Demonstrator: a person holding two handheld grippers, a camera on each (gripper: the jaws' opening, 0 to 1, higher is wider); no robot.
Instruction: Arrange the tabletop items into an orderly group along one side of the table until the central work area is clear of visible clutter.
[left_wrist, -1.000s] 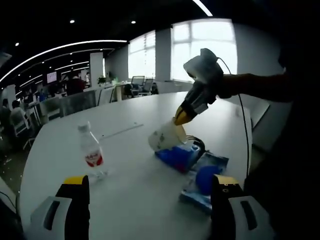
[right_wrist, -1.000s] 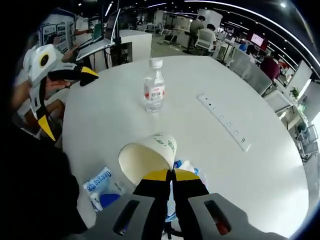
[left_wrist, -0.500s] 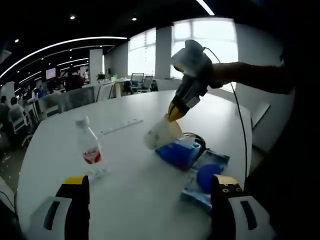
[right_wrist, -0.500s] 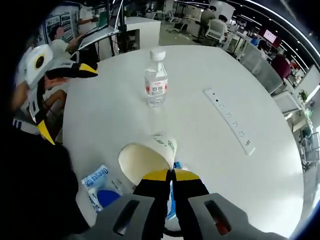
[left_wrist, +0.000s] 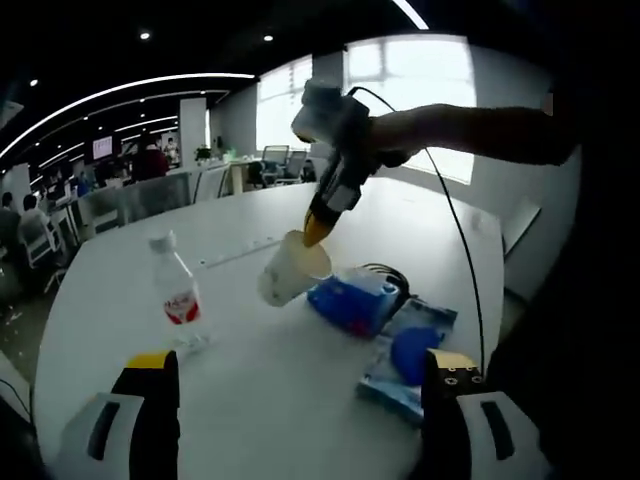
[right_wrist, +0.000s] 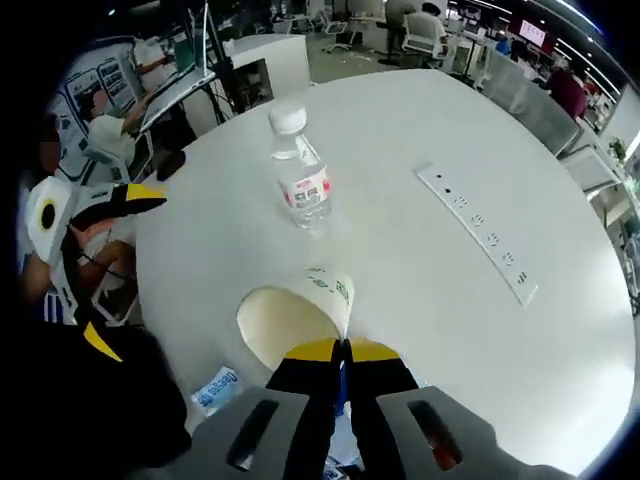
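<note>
We see our right gripper (right_wrist: 343, 350) pinching the paper cup (right_wrist: 296, 318) by its rim, lifted over the tabletop (right_wrist: 420, 290) near its edge. Left gripper (left_wrist: 300, 375) jaws wide, holding nothing. Beyond the cup stands the water bottle (right_wrist: 300, 182), then the power strip (right_wrist: 480, 245).

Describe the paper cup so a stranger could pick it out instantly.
On the big white round table, look between the clear water bottle with its red label and the blue packets. The paper cup hangs there, tipped sideways, its rim pinched by the right gripper; it is the one cream, open-mouthed item.
</note>
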